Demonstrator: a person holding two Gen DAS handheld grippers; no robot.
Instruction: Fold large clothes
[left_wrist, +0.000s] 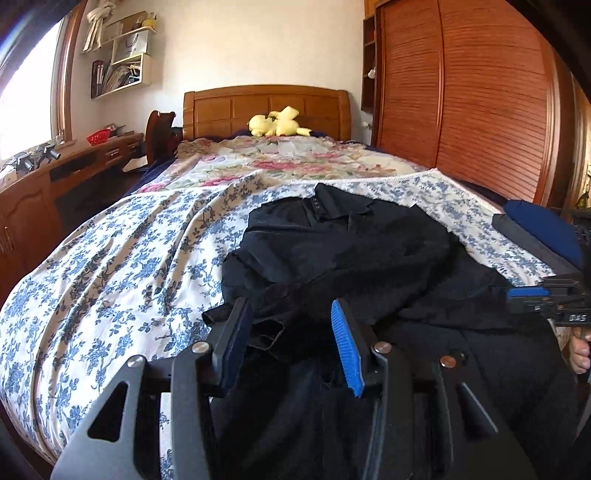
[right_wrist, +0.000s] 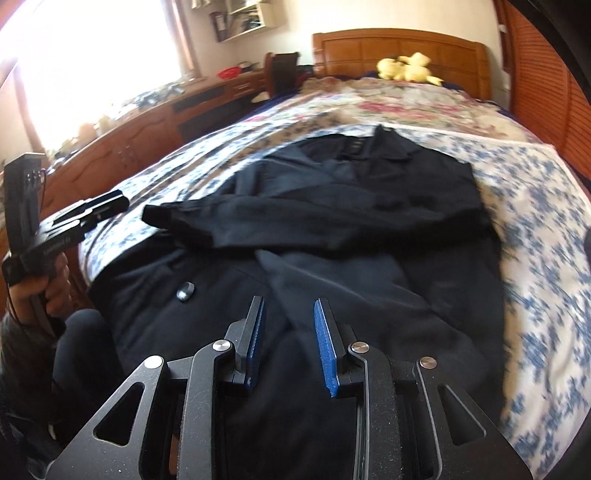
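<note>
A large dark navy coat (left_wrist: 343, 251) lies on the blue-flowered bedspread (left_wrist: 110, 266), collar toward the headboard. In the right wrist view the coat (right_wrist: 369, 229) has one sleeve folded across its body, cuff at the left (right_wrist: 159, 216), and a button (right_wrist: 184, 290) shows on the front. My left gripper (left_wrist: 290, 310) is open and empty just above the coat's near left edge; it also shows in the right wrist view (right_wrist: 105, 205). My right gripper (right_wrist: 290, 306) is open and empty over the coat's lower front; its tip shows in the left wrist view (left_wrist: 528, 295).
A yellow plush toy (left_wrist: 277, 123) lies by the wooden headboard (left_wrist: 266, 103). A wooden desk (left_wrist: 74, 162) runs along the left under the window. A louvred wardrobe (left_wrist: 461, 92) stands at the right. A dark blue folded item (left_wrist: 543, 229) lies on the bed's right edge.
</note>
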